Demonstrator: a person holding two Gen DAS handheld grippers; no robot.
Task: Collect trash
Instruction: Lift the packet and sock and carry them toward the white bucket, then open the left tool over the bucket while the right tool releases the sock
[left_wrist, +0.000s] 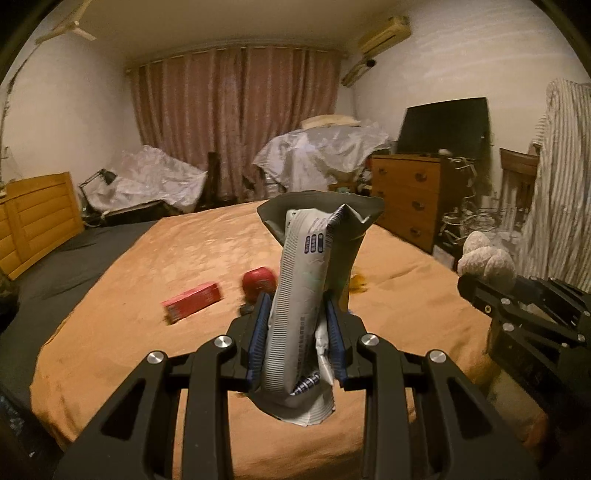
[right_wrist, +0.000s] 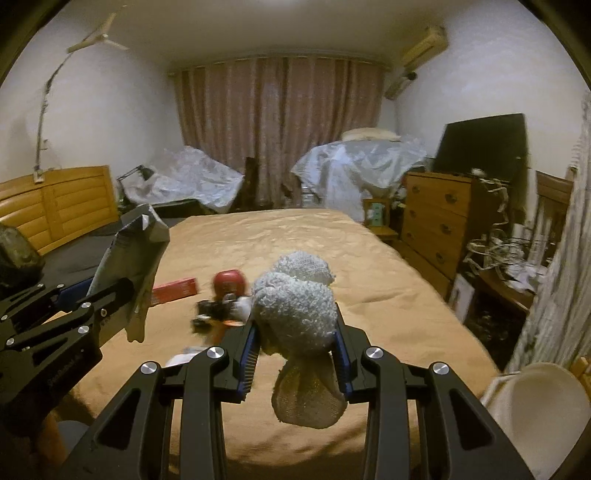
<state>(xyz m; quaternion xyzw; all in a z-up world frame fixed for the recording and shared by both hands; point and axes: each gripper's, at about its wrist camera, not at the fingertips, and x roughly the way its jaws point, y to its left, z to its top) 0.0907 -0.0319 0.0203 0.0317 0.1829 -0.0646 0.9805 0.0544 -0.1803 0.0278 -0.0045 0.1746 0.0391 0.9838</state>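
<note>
Silvery foil of an emptied snack wrapper (left_wrist: 303, 295) stands up between the blue pads of the left gripper (left_wrist: 298, 325), which is clamped on it, the torn top flaring open above the jaws and the crumpled bottom hanging below them, all of it lifted clear of the orange bedspread (left_wrist: 147, 277). The right gripper (right_wrist: 297, 347) is closed on a wad of whitish fluffy material (right_wrist: 295, 310), perhaps crumpled tissue or cloth, though the blur makes it hard to say; it bulges above the pads and a flatter flap droops beneath. Both tools hang over the near end of the bed, side by side, each visible at the edge of the other's view. Farther out on the bedspread lie a red box (left_wrist: 194, 301), flat, and just beside it a red rounded object (left_wrist: 258, 282); in the right wrist view a small dark blurred item (right_wrist: 214, 312) sits near them. A wooden dresser (left_wrist: 406, 192) stands to the right of the bed.
</note>
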